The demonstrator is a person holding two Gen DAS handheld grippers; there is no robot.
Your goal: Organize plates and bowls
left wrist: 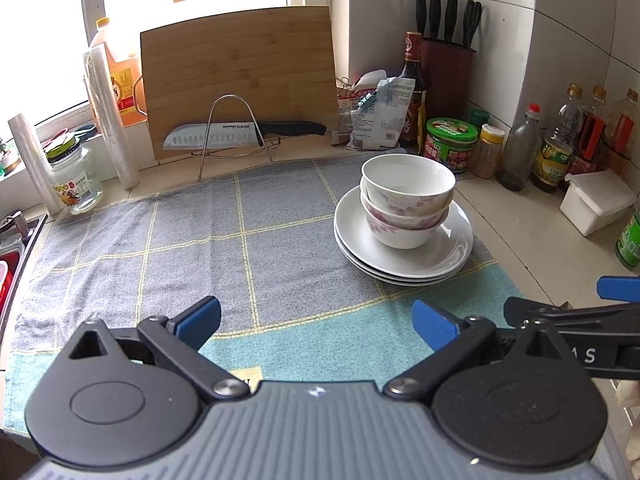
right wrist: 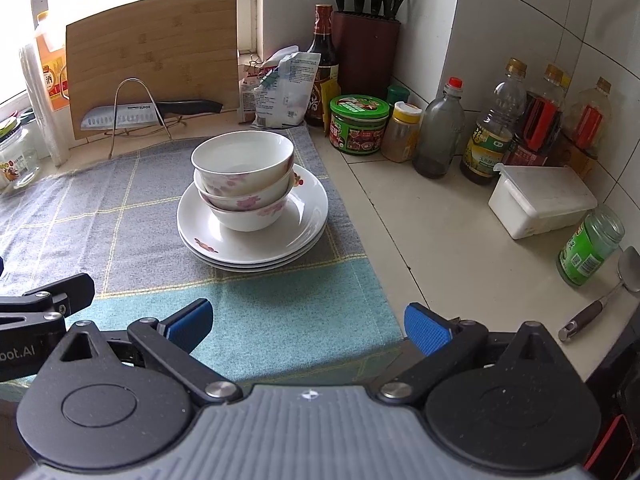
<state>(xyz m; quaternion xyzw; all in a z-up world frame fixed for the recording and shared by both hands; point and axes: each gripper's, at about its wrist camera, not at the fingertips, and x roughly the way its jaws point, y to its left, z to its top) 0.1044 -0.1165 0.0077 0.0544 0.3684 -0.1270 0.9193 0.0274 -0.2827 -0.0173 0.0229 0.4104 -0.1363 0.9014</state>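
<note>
Three bowls (right wrist: 243, 182) nest on three stacked plates (right wrist: 256, 236), both tools apart.

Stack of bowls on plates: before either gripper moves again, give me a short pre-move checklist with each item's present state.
1. Left gripper jaws apart, holding nothing: ok.
2. Right gripper jaws apart, holding nothing: ok.
3. Three white floral bowls nested upright: ok.
4. Bowls sit on the stack of white plates, three rims showing: ok.
5. Plate stack lies wholly on the grey checked cloth: ok, though near its right edge.
6. Chips or cracks in the dishes: cannot tell.
</note>
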